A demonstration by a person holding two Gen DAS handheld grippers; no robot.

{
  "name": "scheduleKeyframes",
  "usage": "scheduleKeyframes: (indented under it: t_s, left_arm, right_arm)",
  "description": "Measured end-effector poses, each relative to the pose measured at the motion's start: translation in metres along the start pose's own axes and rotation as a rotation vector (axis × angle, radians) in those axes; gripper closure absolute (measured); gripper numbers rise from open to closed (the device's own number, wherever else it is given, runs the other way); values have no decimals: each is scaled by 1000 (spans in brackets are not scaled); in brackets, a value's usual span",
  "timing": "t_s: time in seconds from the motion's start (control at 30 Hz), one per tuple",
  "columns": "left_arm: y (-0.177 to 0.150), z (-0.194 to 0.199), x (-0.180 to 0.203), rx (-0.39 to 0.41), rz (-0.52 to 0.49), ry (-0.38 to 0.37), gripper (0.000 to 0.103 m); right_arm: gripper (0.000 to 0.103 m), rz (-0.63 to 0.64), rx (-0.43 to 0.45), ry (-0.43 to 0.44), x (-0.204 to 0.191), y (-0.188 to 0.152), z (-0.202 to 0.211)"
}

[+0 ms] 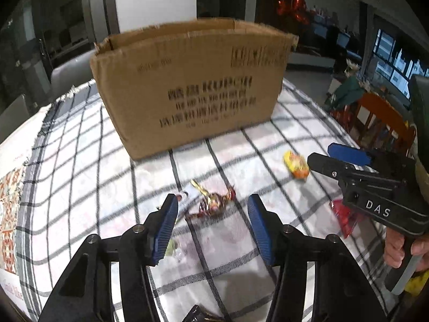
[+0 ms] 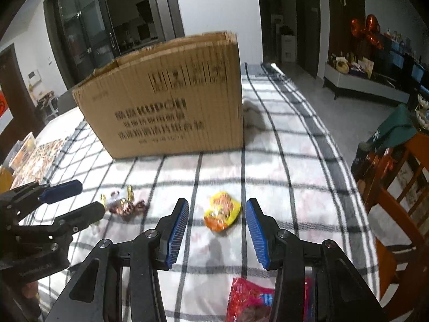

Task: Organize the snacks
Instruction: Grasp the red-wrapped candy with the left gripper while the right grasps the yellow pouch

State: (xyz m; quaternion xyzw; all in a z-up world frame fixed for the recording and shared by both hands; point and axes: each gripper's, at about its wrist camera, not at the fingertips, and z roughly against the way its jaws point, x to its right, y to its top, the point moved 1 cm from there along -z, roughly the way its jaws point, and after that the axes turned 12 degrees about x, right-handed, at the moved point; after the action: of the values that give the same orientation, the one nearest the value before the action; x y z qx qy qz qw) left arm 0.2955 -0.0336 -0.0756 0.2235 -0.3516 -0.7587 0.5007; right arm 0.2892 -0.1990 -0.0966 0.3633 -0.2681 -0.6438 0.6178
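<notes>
Cardboard box (image 1: pixel 187 86) stands far on the table, ready for snacks. Your left gripper (image 1: pixel 211 214) brackets the brown candy (image 1: pixel 214 201), unclamped; your right gripper (image 2: pixel 217 214) brackets the yellow packet (image 2: pixel 221 210), jaws apart.

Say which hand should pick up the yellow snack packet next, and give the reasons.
Right. The yellow snack packet lies on the tablecloth straight ahead of the right gripper, lined up with its open jaws. The left gripper is aimed at the brown wrapped candy instead.
</notes>
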Motion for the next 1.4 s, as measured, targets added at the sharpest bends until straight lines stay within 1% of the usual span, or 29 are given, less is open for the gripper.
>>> scheduleKeyframes:
  t_s: [0.07, 0.13, 0.37, 0.53, 0.57, 0.63, 0.7, 0.73, 0.77, 0.93, 1.03, 1.07, 1.2, 1.23, 1.27, 1.4]
  left_arm:
    - [-4, -7, -1, -19, 1, 2, 51]
    - [-7, -13, -2, -34, -1, 0, 54]
    - [-7, -32, -4, -74, 15, -24, 57]
    - [-4, -40, -8, -92, 45, -40, 57]
    - [-5, -42, -9, -98, 53, -44, 57]
    - [-5, -45, -10, -105, 59, -42, 59]
    - [-6, -46, -9, -109, 56, -36, 59]
    - [-6, -47, -9, -112, 56, -36, 59]
    - [-7, -48, -8, -114, 57, -39, 59]
    - [-8, -49, -6, -115, 57, -41, 60]
    - [-9, -50, -5, -114, 59, -41, 60]
    - [-9, -50, -5, -114, 61, -41, 60]
    - [-10, -50, -7, -112, 67, -47, 62]
    - [-10, -51, -7, -111, 69, -49, 64]
    - [-10, -52, -7, -111, 72, -51, 65]
    - [-11, -54, -8, -111, 65, -47, 67]
  right_arm:
    - [57, -11, -18, -4, 2, -5, -5]
    - [57, -18, -30, -7, 3, -9, -10]
    - [58, -65, -70, 0, 9, -12, -26]
    - [59, -43, -73, -1, 3, -9, -33]
    - [60, -34, -75, 1, 1, -8, -35]
    - [65, -28, -82, 3, 0, -8, -38]
    - [65, -24, -88, -2, 0, -8, -42]
    - [67, -26, -91, -6, 1, -9, -43]
    - [71, -32, -94, -5, 2, -9, -45]
    - [73, -33, -89, -6, 4, -9, -46]
    - [77, -27, -80, -8, 3, -8, -43]
    - [77, -29, -76, -5, 2, -8, -41]
    - [78, -21, -62, 15, -7, -6, -33]
    - [78, -21, -59, 19, -9, -6, -31]
    - [81, -24, -58, 28, -12, -7, -29]
    - [82, -12, -56, 62, -25, -10, -25]
